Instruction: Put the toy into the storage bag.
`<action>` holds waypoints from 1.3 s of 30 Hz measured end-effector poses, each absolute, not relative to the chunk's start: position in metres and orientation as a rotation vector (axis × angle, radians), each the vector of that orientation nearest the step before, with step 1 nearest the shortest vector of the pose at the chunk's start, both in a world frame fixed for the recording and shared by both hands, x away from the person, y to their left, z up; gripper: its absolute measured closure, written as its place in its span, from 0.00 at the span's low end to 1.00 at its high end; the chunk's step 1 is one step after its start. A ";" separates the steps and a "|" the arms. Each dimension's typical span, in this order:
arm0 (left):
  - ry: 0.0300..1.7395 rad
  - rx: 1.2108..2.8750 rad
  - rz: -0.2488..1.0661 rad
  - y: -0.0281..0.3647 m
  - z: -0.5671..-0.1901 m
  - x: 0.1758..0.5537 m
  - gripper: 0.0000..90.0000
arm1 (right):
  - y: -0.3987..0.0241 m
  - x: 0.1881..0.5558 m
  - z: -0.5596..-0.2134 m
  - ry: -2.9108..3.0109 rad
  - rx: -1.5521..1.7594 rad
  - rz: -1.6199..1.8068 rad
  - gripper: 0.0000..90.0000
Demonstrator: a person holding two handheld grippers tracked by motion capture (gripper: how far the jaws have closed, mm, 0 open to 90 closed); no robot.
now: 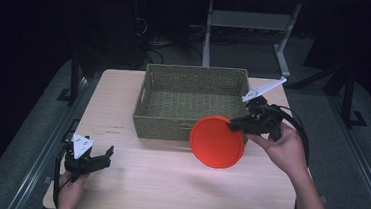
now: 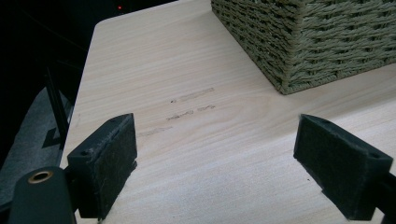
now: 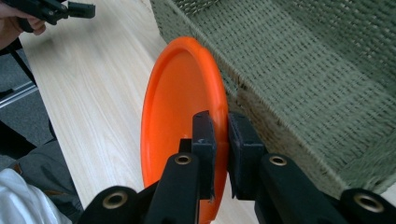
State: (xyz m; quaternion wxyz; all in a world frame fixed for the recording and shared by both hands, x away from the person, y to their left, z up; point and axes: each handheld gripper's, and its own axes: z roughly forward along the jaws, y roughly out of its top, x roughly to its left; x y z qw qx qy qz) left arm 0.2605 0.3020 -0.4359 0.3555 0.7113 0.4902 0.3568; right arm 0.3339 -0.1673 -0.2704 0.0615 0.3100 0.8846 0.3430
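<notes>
Right gripper view: fingers point(image 3: 243, 149) pinch the plate point(image 3: 180, 107) by its rim — it could swing, clipping the basket point(image 3: 299, 70); left fingers point(image 2: 105, 163) spread.

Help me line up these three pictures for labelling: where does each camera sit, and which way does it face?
High view: above the person's side, looking forward and down on the table; both forearms, left gripper, right gripper holding the orange plate.
Left gripper view: rides the left gripper, looking over bare tabletop to a basket corner; its open fingers show.
Right gripper view: rides the right gripper, along fingers clamped on the plate's rim; the other hand shows farther off.
Shared: the basket appears in all three views.
</notes>
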 end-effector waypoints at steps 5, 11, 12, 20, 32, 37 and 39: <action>1.270 1.831 0.921 0.302 -0.436 0.261 0.14 | -0.166 0.339 -0.260 2.661 0.925 1.041 0.91; 1.267 1.830 0.919 0.302 -0.436 0.260 0.14 | -0.167 0.347 -0.250 2.653 0.936 1.050 0.91; 1.268 1.830 0.920 0.302 -0.436 0.260 0.14 | -0.167 0.348 -0.248 2.651 0.940 1.049 0.91; 1.268 1.827 0.923 0.302 -0.436 0.260 0.14 | -0.166 0.356 -0.236 2.631 0.940 1.048 0.91; 1.271 1.833 0.926 0.303 -0.435 0.260 0.14 | -0.159 0.372 -0.222 2.624 0.957 1.055 0.91; 1.263 1.832 0.926 0.302 -0.435 0.259 0.14 | -0.154 0.376 -0.216 2.616 0.954 1.068 0.91; 1.264 1.832 0.924 0.302 -0.435 0.259 0.14 | -0.153 0.379 -0.214 2.614 0.957 1.069 0.91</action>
